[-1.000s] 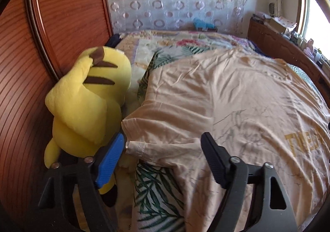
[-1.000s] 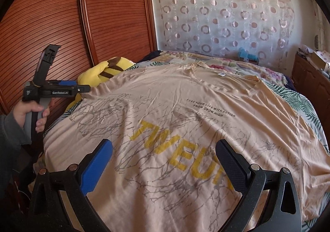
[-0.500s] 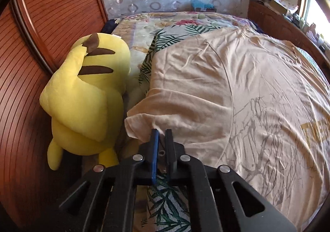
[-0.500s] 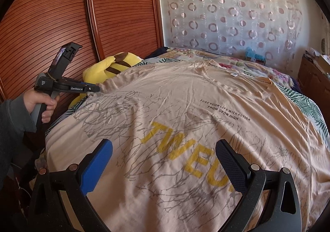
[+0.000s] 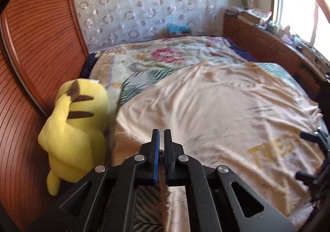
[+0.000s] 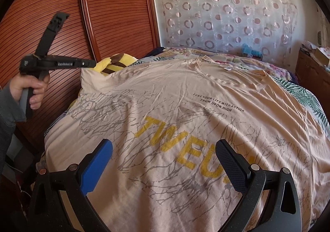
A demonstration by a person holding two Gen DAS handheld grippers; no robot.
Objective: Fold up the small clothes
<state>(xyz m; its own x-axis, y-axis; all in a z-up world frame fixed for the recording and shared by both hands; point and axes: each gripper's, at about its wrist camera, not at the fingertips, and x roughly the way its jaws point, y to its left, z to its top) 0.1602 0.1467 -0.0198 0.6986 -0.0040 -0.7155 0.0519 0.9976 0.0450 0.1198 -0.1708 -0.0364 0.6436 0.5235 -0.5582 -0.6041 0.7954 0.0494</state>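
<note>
Sleeve (image 6: 87,78) now lifted off bed, pinched in closed left gripper (image 6: 92,64); right gripper (image 6: 164,161) hovers open above T-shirt (image 6: 185,95).

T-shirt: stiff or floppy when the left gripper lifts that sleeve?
Probably floppy: the T-shirt sleeve hangs in a peak from the shut left gripper while the rest lies flat. Likely light, thin cloth, given its fine wrinkles.

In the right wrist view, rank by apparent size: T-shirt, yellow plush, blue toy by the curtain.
1. T-shirt, fills most of the frame.
2. Yellow plush, mostly hidden behind the shirt.
3. Blue toy, smallest, but farthest from the camera, so its true size is unsure.
</note>
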